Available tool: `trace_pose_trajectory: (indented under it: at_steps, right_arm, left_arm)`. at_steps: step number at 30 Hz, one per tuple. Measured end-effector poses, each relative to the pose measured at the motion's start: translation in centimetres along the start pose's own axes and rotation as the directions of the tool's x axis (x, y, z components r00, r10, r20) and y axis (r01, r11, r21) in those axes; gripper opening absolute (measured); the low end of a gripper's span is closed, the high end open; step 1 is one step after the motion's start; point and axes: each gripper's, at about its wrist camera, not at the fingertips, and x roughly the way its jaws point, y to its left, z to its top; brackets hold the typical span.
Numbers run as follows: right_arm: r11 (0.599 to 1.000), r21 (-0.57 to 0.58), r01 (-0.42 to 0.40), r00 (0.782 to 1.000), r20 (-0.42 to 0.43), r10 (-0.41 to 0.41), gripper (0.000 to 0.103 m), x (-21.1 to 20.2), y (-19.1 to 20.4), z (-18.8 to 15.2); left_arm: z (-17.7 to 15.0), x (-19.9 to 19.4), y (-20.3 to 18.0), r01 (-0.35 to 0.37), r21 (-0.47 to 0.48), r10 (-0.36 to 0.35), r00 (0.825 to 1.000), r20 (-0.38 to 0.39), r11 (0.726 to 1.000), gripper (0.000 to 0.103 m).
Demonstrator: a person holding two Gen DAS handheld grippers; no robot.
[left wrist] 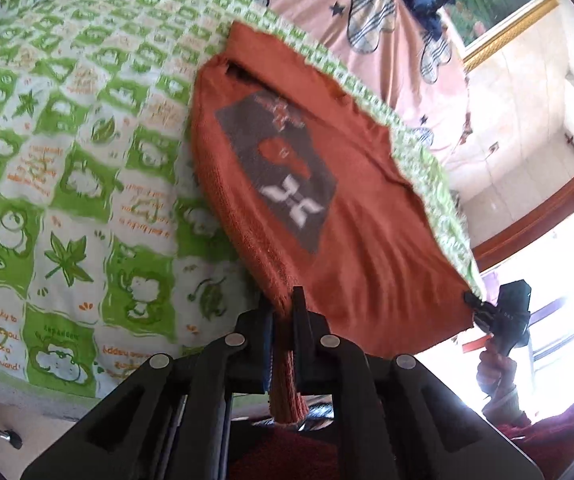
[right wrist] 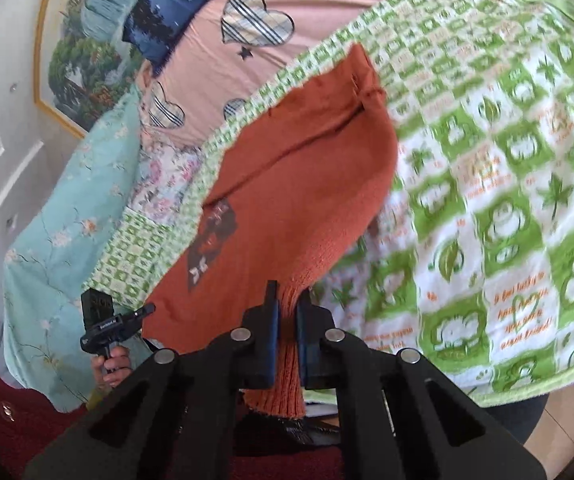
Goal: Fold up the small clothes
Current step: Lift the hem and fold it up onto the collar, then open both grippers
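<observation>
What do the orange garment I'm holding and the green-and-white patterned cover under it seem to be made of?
The rust-orange knitted garment looks like matte yarn knit, probably wool or acrylic: ribbed rows show at the hem pinched in the left gripper and the right gripper. The green-and-white printed cover looks like soft, slightly fuzzy terry or flannel, matte; blur leaves the weave unclear.

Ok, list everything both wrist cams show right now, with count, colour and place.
sweater: one, rust-orange with grey patch, stretched over the blanket, hem held at both corners
blanket: one, green-and-white, covering the bed
sheet: one, pink with plaid hearts, beyond the blanket
dark blue cloth: one, on the sheet
painting: one, gold-framed, on the wall
left gripper: shut on the sweater
right gripper: shut on the sweater
</observation>
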Motion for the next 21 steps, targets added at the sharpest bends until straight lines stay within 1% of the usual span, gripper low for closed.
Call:
trace_pose_trajectory:
  at_steps: [2, 5, 9, 12, 14, 18, 21]
  right_arm:
    - [1.000, -0.009, -0.017, 0.999, 0.037, 0.018, 0.008, -0.5, 0.7, 1.0]
    - [0.999, -0.021, -0.028, 0.996, 0.085, 0.030, 0.008, -0.8, 1.2, 2.9]
    - [1.000, -0.020, -0.001, 0.987, 0.160, 0.004, 0.008, -0.1, 1.0, 6.4]
    - [0.997, -0.026, 0.066, 0.978, 0.198, -0.060, 0.008, 1.8, 0.6, 10.0]
    - [0.996, -0.025, 0.083, 0.976, 0.202, -0.076, 0.008, 3.2, 0.3, 12.3]
    - [0.992, -0.034, 0.118, 0.974, 0.200, -0.109, 0.008, 6.0, 0.1, 16.9]
    - [0.990, -0.036, 0.138, 0.973, 0.191, -0.129, 0.008, 8.1, -0.4, 20.2]
  left_arm:
    - [0.5, -1.1, -0.8, 0.017, -0.002, -0.017, 0.999, 0.049, 1.000, 0.006]
    - [2.0, -2.6, -2.0, 0.024, 0.004, -0.024, 0.992, 0.126, 1.000, 0.005]
    - [5.2, -3.1, -3.0, 0.031, 0.010, -0.032, 0.979, 0.200, 0.999, 0.005]
    - [8.3, -2.4, -3.9, 0.006, 0.025, -0.013, 0.965, 0.263, 1.000, 0.005]
    - [10.1, -1.6, -4.4, -0.001, 0.035, -0.009, 0.954, 0.298, 0.999, 0.005]
    - [14.8, 1.0, -5.4, -0.025, 0.033, 0.013, 0.944, 0.330, 0.999, 0.005]
    - [18.1, 2.9, -6.1, -0.068, 0.040, 0.050, 0.938, 0.344, 0.997, 0.005]
